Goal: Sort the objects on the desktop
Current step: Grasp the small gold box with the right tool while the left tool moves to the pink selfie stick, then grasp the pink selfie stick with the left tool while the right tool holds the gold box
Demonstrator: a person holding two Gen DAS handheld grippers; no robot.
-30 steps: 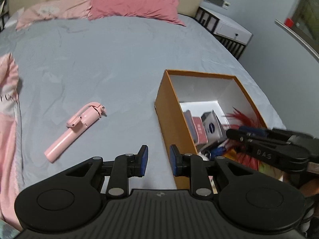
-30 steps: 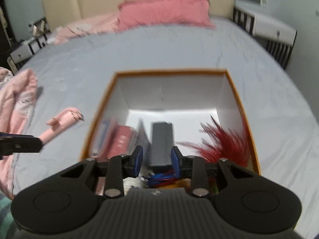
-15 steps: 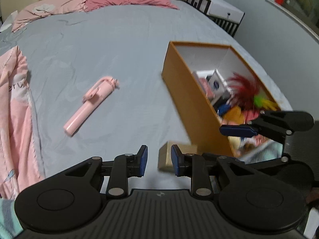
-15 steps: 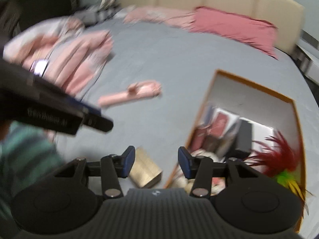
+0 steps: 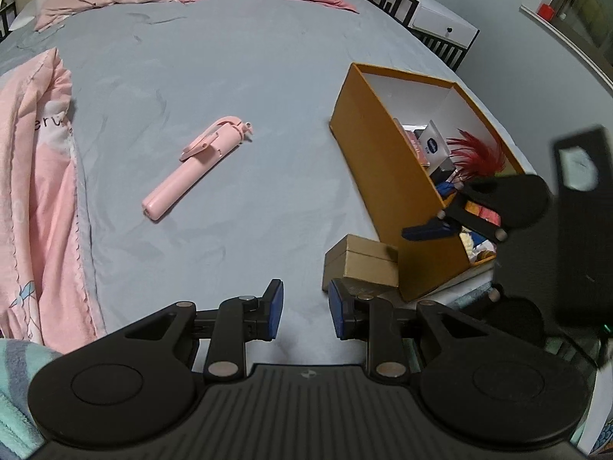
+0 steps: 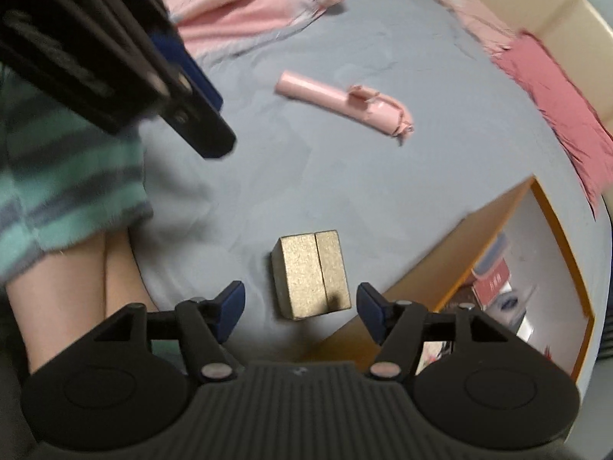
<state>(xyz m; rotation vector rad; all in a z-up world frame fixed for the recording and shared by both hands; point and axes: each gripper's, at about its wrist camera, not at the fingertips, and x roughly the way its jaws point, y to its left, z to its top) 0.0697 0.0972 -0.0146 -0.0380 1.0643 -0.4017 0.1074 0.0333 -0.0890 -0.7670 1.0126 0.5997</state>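
two things lie loose on the grey bed (image 5: 237, 76): a small gold box (image 6: 311, 274) and a pink selfie stick (image 5: 195, 166). an orange bin (image 5: 387, 176), already holding sorted odds and ends, sits on the bed's right side.

the gold box rests just beside the bin's near corner. in the right wrist view it lies straight ahead of the right gripper (image 6: 300, 303), centred between the two fingers but beyond their tips, untouched. its long axis runs away from the camera, roughly along the fingers, so its narrow width faces the gap. the fingers are opening and stand wide with nothing between them. the right hand looks the better placed one to take the box.

the left gripper (image 5: 304, 308) hangs over bare sheet with its fingers narrow and empty. the box sits just ahead and to the right of them. the selfie stick lies well apart to the left, its long axis slanting up and to the right.

only the left view shows the bin's contents clearly, with red feathers (image 5: 477, 151) on top. only the right view shows the box's top seam and a person's leg (image 6: 72, 287) at the bed's edge.
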